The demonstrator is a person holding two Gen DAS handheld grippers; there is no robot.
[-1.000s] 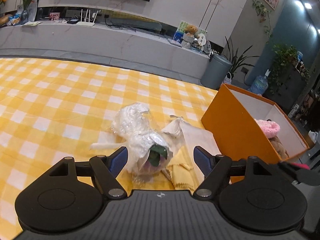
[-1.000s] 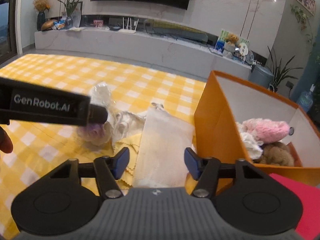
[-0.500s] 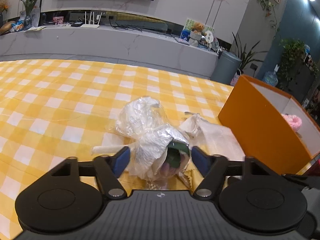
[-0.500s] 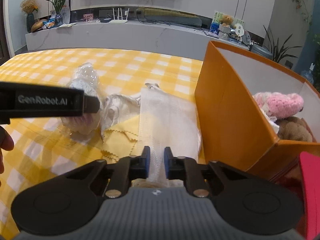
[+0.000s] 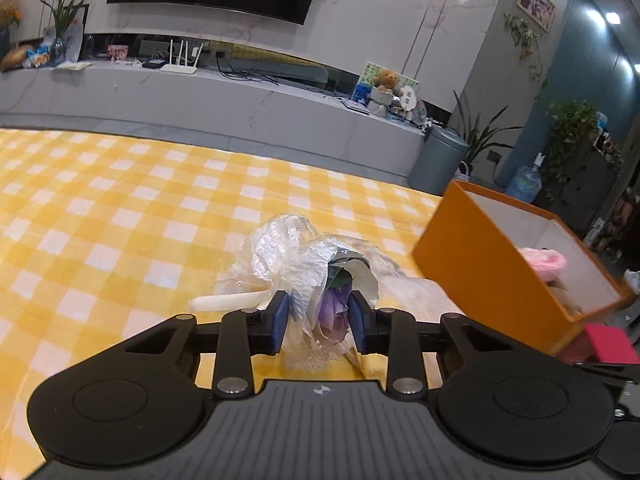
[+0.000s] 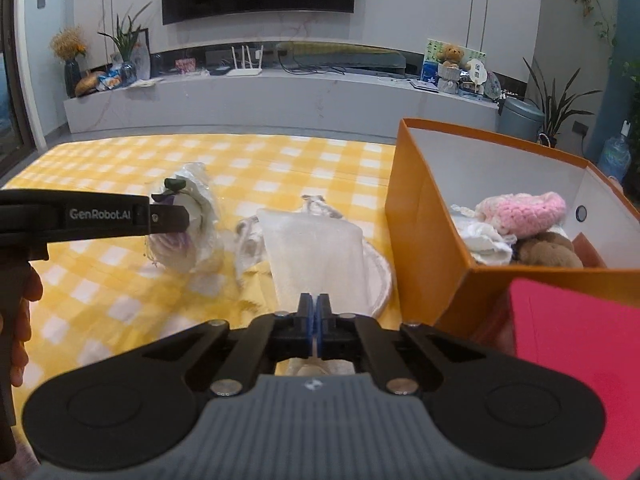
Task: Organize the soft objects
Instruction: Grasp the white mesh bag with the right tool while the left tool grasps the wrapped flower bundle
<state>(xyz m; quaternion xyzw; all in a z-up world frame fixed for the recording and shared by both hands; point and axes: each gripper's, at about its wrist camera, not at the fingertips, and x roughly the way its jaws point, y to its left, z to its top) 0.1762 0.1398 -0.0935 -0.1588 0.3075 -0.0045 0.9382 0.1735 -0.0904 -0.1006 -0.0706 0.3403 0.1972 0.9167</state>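
Note:
A purple flower wrapped in clear plastic [image 5: 308, 264] lies on the yellow checked tablecloth [image 5: 120, 220], its white stem [image 5: 228, 301] pointing left. My left gripper [image 5: 320, 320] has its jaws closing on the wrapped bloom, and both blue pads press into the plastic. The right wrist view shows the same wrapped flower [image 6: 180, 240] from the side. A white mesh pouch [image 6: 316, 248] lies flat beside the orange box [image 6: 424, 208]. My right gripper [image 6: 314, 316] is shut on the pouch's near edge.
The orange box stands at the right with a pink knitted piece [image 6: 524, 212], a brown plush [image 6: 548, 248] and white fabric [image 6: 488, 240] inside. A red sheet [image 6: 572, 360] leans at its near corner. A hand [image 6: 20, 320] holds the left gripper's handle.
The left jaws have narrowed from wide apart to pressing on the wrapped flower. The right jaws have gone from open over the white pouch to shut on its near edge.

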